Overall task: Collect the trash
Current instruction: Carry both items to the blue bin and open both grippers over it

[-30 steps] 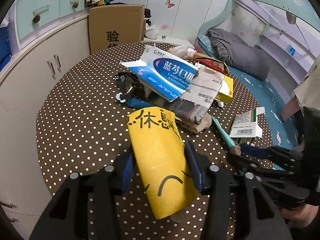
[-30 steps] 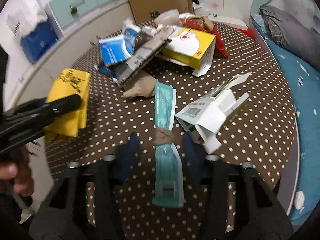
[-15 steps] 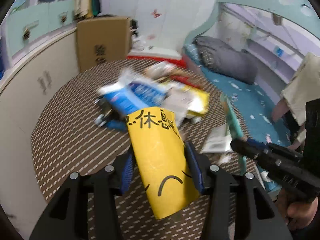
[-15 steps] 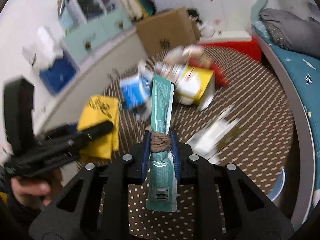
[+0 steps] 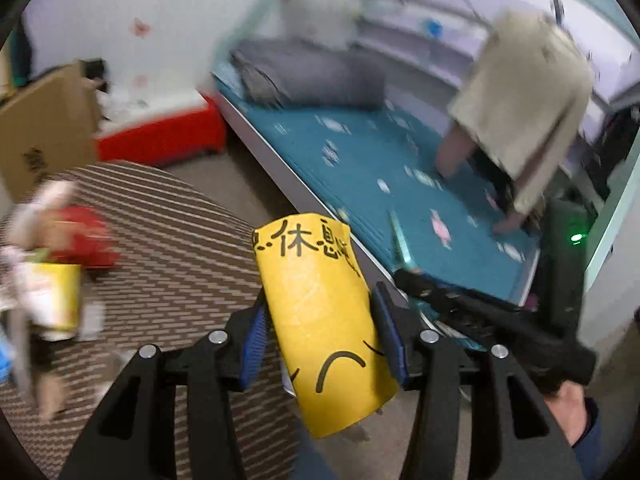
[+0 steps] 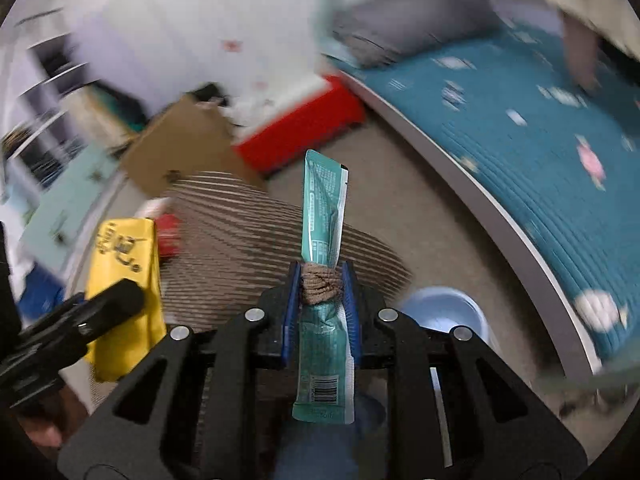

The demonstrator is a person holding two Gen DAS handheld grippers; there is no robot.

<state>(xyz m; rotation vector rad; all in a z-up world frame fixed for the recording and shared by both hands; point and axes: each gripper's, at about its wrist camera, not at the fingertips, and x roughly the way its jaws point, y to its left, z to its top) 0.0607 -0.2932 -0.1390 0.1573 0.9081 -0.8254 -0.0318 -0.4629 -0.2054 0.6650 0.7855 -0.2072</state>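
Note:
My left gripper (image 5: 320,320) is shut on a yellow paper wrapper (image 5: 316,304) with black characters and a drawn arc; it stands upright between the blue pads. In the right wrist view the same yellow wrapper (image 6: 124,280) shows at the left, off the table's edge. My right gripper (image 6: 322,284) is shut on a long teal sachet (image 6: 324,208) bound with brown string (image 6: 322,288), held upright. The right gripper (image 5: 408,276) also appears in the left wrist view, at the right. More trash (image 5: 52,288) lies blurred on the polka-dot table (image 5: 180,248).
A pale blue basin (image 6: 444,312) sits on the floor below the right gripper. A bed with a teal cover (image 5: 360,168) runs along the right. A red box (image 5: 160,136) and a cardboard box (image 5: 44,128) stand behind the table. A coat (image 5: 524,100) hangs above the bed.
Both grippers have swung right, away from the table toward the bed and floor, each carrying its item. The right jaws closed on the teal sachet and lifted it off the table.

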